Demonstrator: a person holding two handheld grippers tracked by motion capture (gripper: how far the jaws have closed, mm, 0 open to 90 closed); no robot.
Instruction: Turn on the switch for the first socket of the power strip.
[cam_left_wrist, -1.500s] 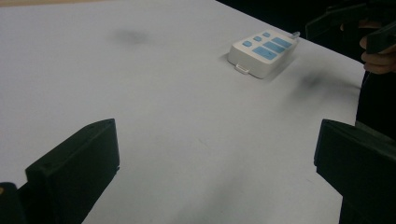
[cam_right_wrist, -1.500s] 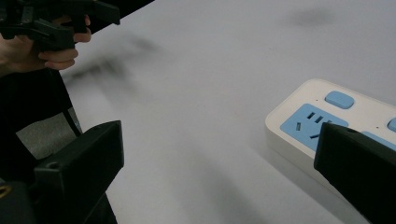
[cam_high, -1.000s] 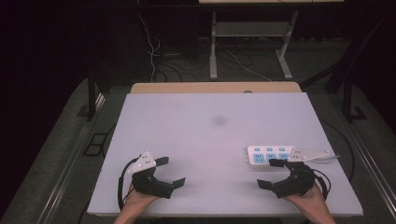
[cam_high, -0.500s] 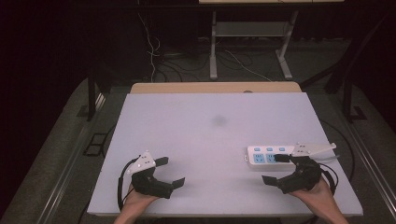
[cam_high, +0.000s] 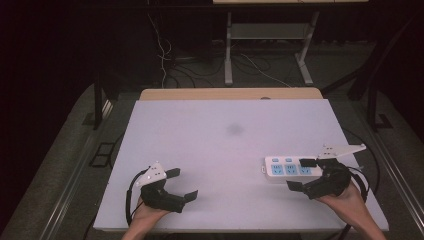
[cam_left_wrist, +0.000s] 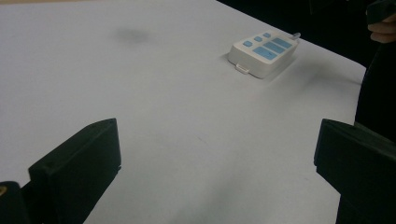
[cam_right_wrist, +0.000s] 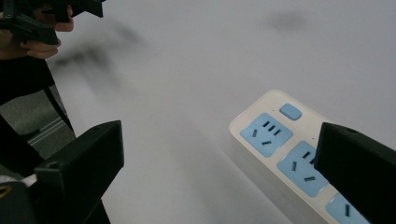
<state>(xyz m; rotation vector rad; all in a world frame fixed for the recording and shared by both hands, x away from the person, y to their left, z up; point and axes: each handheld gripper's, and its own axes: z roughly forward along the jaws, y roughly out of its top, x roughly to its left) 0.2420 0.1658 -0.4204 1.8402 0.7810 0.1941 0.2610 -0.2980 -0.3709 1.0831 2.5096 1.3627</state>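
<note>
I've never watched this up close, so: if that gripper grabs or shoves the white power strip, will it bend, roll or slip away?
The power strip looks like a hard plastic block, so it probably stays stiff. It lies flat and low, so rolling or tipping seems unlikely. On the smooth white table it may well slide when pushed, and its glossy sides could slip between the right gripper and its open jaws.

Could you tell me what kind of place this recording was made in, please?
Probably a lab or studio bench set up for recording: a bare white table in a dark room, loose cables on the floor behind it, and a power strip near the right gripper.
</note>
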